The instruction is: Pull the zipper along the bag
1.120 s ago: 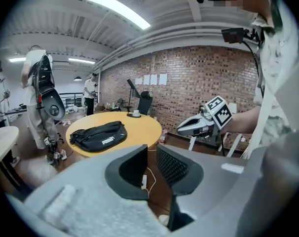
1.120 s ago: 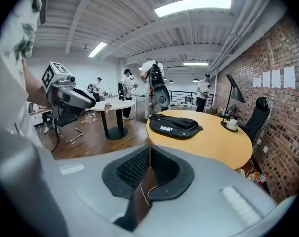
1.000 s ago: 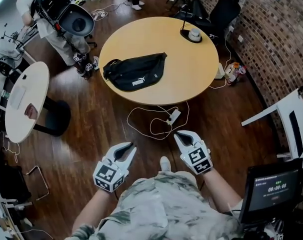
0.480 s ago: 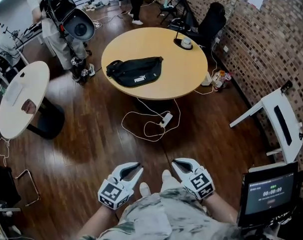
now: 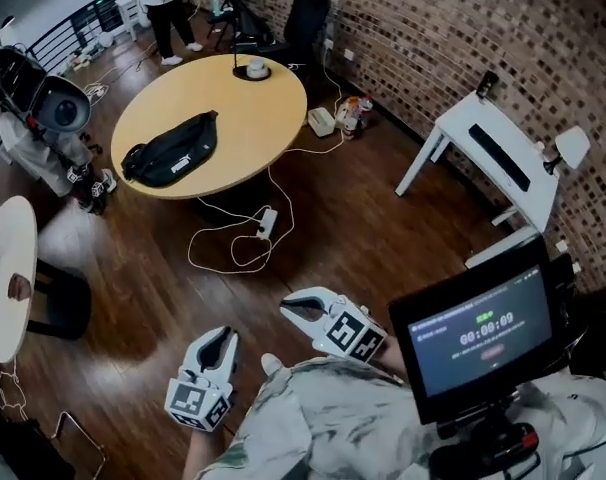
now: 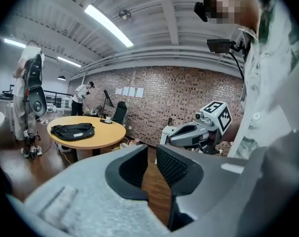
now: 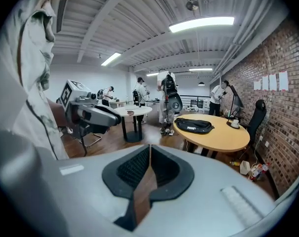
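A black waist bag (image 5: pixel 170 150) lies on the round wooden table (image 5: pixel 245 118) at the upper left of the head view, far from both grippers. Both grippers are held low, close to my body, above the wooden floor. My left gripper (image 5: pixel 219 339) has its jaws a narrow gap apart with nothing between them. My right gripper (image 5: pixel 297 309) has its pads meeting at the tips and holds nothing. In the left gripper view the bag (image 6: pixel 73 131) shows far off to the left; in the right gripper view the bag (image 7: pixel 194 126) rests on the table (image 7: pixel 223 138).
A white cable and power strip (image 5: pixel 266 221) lie on the floor by the table. A cup (image 5: pixel 255 68) stands at the table's far edge. A white round table (image 5: pixel 5 268) is at left, white furniture (image 5: pixel 493 153) by the brick wall, and a timer screen (image 5: pixel 473 328) at right.
The head view has swung right: the table and bag shifted to the upper left and look farther away. Both grippers stay low by my body, the left one now lower.
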A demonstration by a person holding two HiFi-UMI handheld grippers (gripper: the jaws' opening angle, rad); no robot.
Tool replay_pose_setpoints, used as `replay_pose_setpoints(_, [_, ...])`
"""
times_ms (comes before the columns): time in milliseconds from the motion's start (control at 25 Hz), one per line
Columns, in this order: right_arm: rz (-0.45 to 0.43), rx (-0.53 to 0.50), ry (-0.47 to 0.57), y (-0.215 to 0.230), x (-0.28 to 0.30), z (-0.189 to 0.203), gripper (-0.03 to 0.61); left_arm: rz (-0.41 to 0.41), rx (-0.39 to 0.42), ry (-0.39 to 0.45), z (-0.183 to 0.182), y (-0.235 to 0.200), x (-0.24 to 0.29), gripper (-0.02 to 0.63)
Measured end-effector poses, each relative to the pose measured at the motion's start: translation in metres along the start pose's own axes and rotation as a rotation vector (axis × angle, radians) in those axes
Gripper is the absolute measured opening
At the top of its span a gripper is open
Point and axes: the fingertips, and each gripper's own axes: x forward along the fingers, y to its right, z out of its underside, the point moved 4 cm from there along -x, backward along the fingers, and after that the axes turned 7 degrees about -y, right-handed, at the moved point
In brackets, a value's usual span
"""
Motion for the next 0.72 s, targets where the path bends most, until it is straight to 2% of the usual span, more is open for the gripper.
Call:
replay_pose_setpoints(120, [0.008,0.008,0.005,0.0,-0.024,0.015,0.018,0.041,0.015,-0.014,-0.004,0.032,0.018,0.06])
replay_pose_setpoints(280, [0.009,0.023,0.025,-0.002,-0.048,0.031,0.018,0.041,0.032,-0.008,0.0,0.066,0.029,0.059])
replay_pose_setpoints(600, [-0.024,-0.035,0.033,-0.003,-0.062,0.049,0.014,-0.012,0.004,-0.03,0.024,0.09,0.03,0.058])
replay_pose_setpoints(720, [-0.024,-0.036,0.029,-0.007,-0.059,0.063,0.009,-0.007,-0.004,-0.052,0.035,0.094,0.03,0.058])
